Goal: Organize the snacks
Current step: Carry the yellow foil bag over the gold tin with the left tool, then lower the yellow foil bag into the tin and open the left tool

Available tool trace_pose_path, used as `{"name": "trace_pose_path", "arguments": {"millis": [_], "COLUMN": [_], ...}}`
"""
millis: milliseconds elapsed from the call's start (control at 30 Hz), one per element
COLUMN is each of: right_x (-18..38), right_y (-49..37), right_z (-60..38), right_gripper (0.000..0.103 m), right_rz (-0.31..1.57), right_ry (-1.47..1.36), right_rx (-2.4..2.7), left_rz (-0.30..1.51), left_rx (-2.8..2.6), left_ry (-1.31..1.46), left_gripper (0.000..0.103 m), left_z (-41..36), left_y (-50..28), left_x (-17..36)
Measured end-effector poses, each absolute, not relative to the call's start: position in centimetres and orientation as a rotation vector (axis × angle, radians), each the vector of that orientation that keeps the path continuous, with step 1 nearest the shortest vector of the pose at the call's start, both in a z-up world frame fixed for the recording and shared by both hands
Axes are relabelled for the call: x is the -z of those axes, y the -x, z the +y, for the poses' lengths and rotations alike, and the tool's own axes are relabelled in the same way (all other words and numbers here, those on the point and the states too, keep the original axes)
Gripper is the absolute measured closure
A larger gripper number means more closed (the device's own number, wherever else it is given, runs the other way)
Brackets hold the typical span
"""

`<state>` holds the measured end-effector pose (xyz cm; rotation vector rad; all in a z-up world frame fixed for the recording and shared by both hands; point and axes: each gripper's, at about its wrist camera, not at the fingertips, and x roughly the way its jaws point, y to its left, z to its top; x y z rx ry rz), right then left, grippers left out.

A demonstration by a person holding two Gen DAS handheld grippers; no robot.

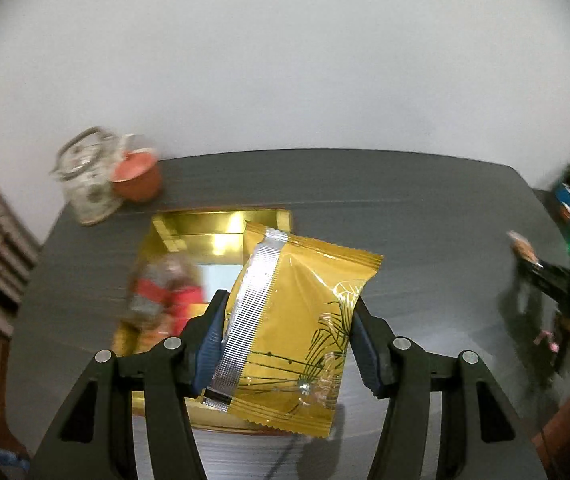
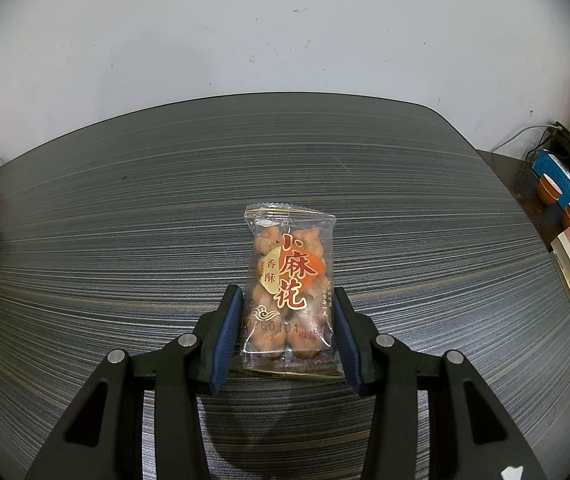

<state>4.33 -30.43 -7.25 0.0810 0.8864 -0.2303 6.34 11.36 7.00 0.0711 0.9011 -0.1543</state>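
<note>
Step in hand, as I judged it: both snacks were picked up and on the way to the gold tray point(image 1: 221, 226), w/ the left one close to drop-off.

Left gripper point(image 1: 285, 336) was clenched on the yellow pack point(image 1: 305, 320). The blue pads point(image 1: 209, 340) pressed its two sides, the jaws about half open, only as wide as the pack. The pack sat tilted, silver seam facing the cam, held above the near right part of the tray. The tray lay on the desk point(image 1: 405, 208) and already had a red-and-grey pack point(image 1: 165, 296) in it, too blurred to read. The whole left view was smeared, so I took it that the gripper was moving. A glass jar point(image 1: 85, 176) and an orange cup point(image 1: 137, 180) stood at the far left corner of the desk, well apart from the tray.

Right gripper point(image 2: 285, 332) was grasping the clear twist pack point(image 2: 289, 280), pads on its lower half at both sides, jaws also about half open. I couldn't tell for sure if the pack was lifted or resting on the desk. In the left view the right gripper point(image 1: 525, 256) looked raised off the desk, far to the right, well apart from the tray.

Next move, my guess: bring the yellow pack down flat in the free part of the tray beside the red pack, let go, pull back. Then the right side needs a long carry leftward to the tray. Foil is slippery, so the grip shouldn't slacken early.
</note>
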Motion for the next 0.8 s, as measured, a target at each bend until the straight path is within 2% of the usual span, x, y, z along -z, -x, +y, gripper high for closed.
{"name": "trace_pose_path", "arguments": {"millis": [333, 800], "right_x": [7.2, 7.2], "right_y": [-4.3, -4.4], "right_z": [-30.5, -30.5], "right_gripper": [0.061, 0.061], "right_rz": [0.887, 0.887], "right_ry": [-0.081, -0.081], "right_rx": [0.23, 0.23], "left_rz": [0.944, 1.068], "left_rx": [-0.016, -0.083], "left_ry": [-0.05, -0.042], "left_gripper": [0.045, 0.045], "left_z": [17.8, 19.2], "left_y": [-9.5, -13.4], "left_x": [-4.9, 0.8]}}
